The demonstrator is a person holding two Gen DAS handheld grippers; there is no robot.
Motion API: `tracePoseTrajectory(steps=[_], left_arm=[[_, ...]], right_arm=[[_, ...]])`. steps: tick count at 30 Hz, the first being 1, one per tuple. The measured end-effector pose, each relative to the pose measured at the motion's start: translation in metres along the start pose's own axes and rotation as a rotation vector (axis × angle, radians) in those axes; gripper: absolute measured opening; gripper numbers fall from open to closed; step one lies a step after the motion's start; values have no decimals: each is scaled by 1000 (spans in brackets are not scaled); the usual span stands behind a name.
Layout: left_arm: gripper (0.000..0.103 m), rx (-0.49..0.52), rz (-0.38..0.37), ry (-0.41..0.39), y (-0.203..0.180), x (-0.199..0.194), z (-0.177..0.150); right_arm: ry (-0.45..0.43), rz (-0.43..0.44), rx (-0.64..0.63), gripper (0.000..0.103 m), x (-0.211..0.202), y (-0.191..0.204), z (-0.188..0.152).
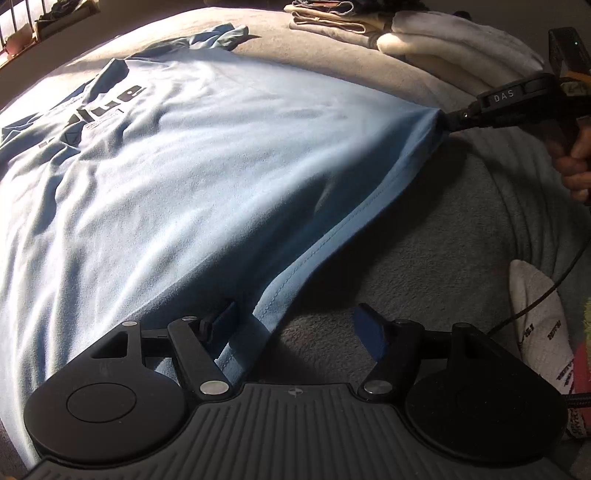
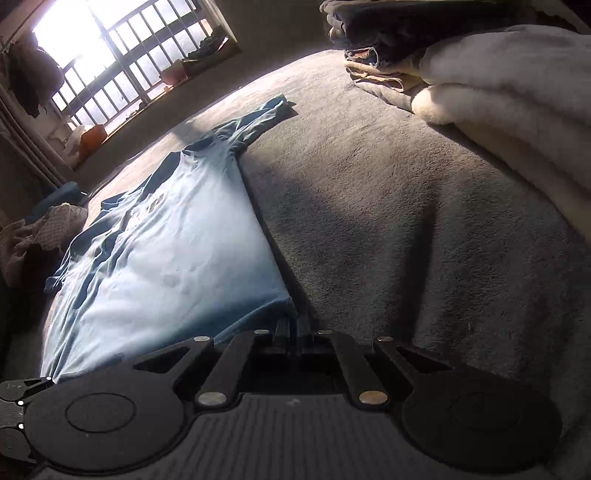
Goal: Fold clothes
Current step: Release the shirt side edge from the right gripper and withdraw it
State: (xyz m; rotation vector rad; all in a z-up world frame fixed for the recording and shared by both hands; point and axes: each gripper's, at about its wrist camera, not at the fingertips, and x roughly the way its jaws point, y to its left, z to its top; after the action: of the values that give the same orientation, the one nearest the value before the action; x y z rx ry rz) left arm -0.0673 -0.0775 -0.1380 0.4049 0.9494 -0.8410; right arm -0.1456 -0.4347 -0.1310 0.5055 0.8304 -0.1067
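Observation:
A light blue T-shirt with dark lettering lies spread face up on a grey blanket. My left gripper is open at the shirt's near hem corner, and the hem edge lies between its fingers, close to the left fingertip. In the left wrist view, my right gripper is shut on the other hem corner and pulls the hem taut; a hand holds it. The right wrist view shows that gripper pinching the T-shirt at its corner.
Folded clothes and a thick white blanket are stacked at the far right of the bed. A white sock lies near right. Crumpled clothes sit beyond the shirt's left side, below a barred window.

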Motion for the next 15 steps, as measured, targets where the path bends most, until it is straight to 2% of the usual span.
tracePoseTrajectory(steps=[11, 14, 15], left_arm=[[70, -30, -21, 8, 5, -3, 2], [69, -35, -24, 10, 5, -4, 2], [69, -35, -23, 10, 5, -5, 2]], right_arm=[[43, 61, 243, 7, -11, -41, 14], [53, 146, 333, 11, -5, -44, 24], [51, 149, 306, 11, -5, -38, 26]])
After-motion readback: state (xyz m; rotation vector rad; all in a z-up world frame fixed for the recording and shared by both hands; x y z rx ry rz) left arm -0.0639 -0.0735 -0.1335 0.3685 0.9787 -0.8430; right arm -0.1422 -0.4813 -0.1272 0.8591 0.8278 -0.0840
